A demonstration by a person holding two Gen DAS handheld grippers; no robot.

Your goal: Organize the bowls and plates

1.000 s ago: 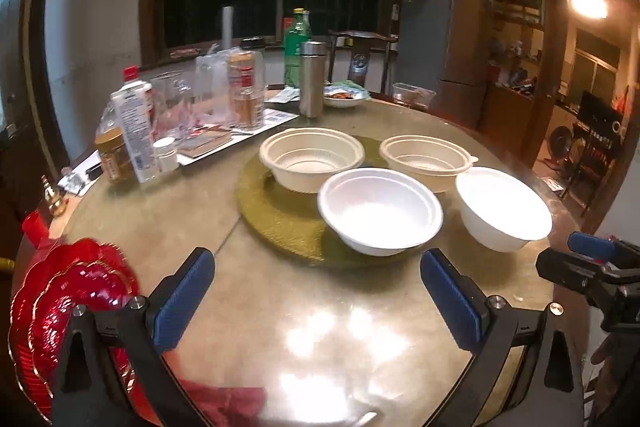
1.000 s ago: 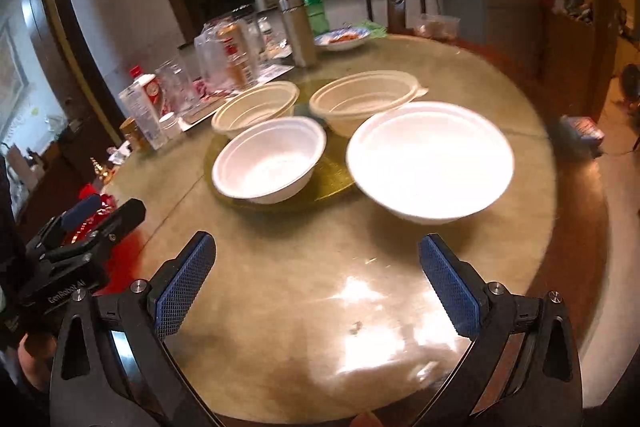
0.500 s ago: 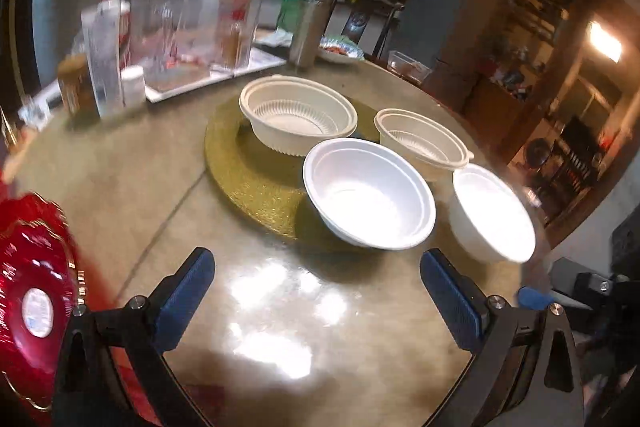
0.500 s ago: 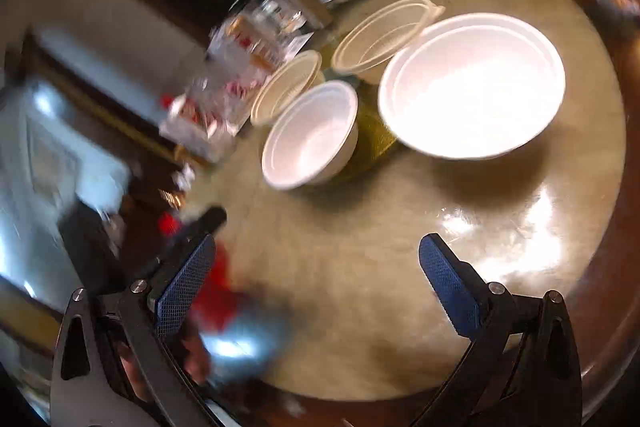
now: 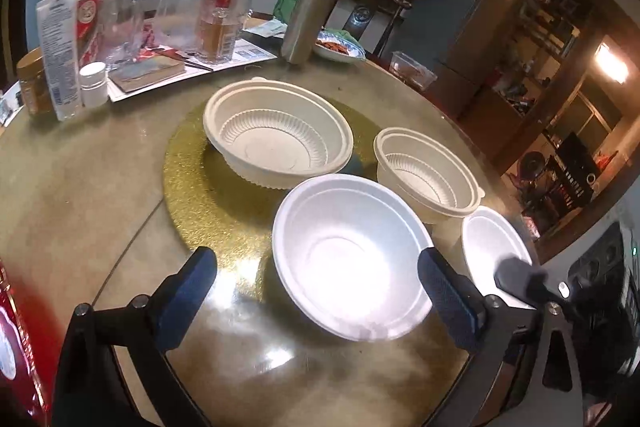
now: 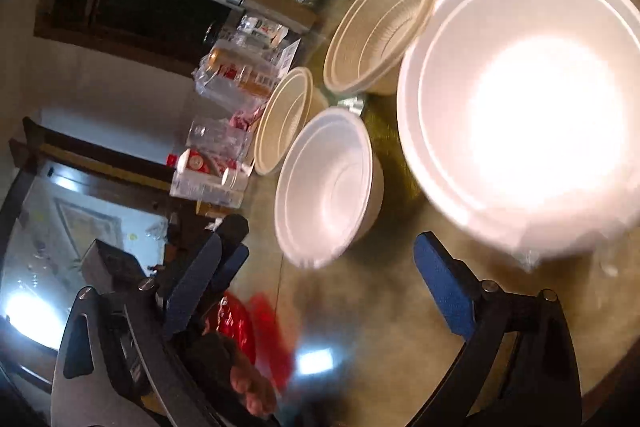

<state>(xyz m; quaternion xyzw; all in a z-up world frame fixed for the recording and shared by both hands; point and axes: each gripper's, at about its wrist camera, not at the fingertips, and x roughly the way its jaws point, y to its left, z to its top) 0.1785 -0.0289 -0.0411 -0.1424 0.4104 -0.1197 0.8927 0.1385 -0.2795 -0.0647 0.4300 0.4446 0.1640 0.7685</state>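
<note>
Four bowls stand on a round table. In the left wrist view a large cream bowl [image 5: 278, 139] sits on a gold mat [image 5: 208, 187], a white foam bowl [image 5: 350, 263] lies near my open, empty left gripper [image 5: 316, 291], a smaller cream bowl [image 5: 428, 175] is at right, and a second white bowl [image 5: 494, 251] is at the table edge. In the tilted right wrist view that second white bowl [image 6: 528, 107] looms close above my open, empty right gripper [image 6: 320, 291]; the other white bowl [image 6: 328, 183] and cream bowls [image 6: 380, 27] lie beyond. A red plate [image 5: 12, 339] is at far left.
Bottles, glasses, jars and a steel flask [image 5: 306, 19] crowd the table's far left. A small plate of food [image 5: 338, 47] stands behind. The table edge [image 5: 532, 247] is close beside the right white bowl. The other gripper [image 6: 120, 267] shows at lower left in the right wrist view.
Both grippers moved forward toward the bowls. The right gripper rolled sideways and closed in on the right white bowl. The left view tilted down over the near white bowl.
</note>
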